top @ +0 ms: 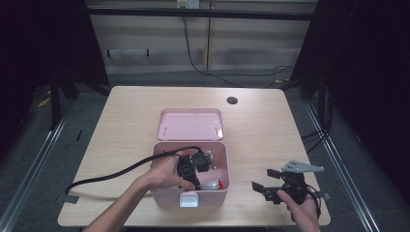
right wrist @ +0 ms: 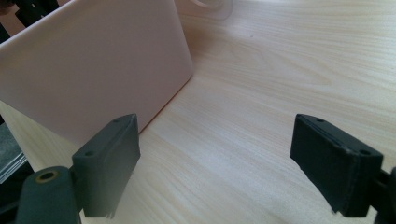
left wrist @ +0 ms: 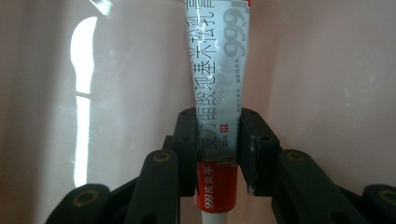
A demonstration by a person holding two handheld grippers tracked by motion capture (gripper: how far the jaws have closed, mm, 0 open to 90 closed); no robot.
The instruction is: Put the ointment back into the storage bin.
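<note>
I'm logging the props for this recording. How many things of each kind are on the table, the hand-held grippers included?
Pink box with its lid open: 1
Ointment tube with a red band, clamped in the left gripper inside the box: 1
Hand-held grippers: 2, the left gripper and the right gripper
Total: 4

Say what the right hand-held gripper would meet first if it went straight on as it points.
Probably nothing at once: the right hand-held gripper points along bare table, open, with the pink box just left of its line.
</note>
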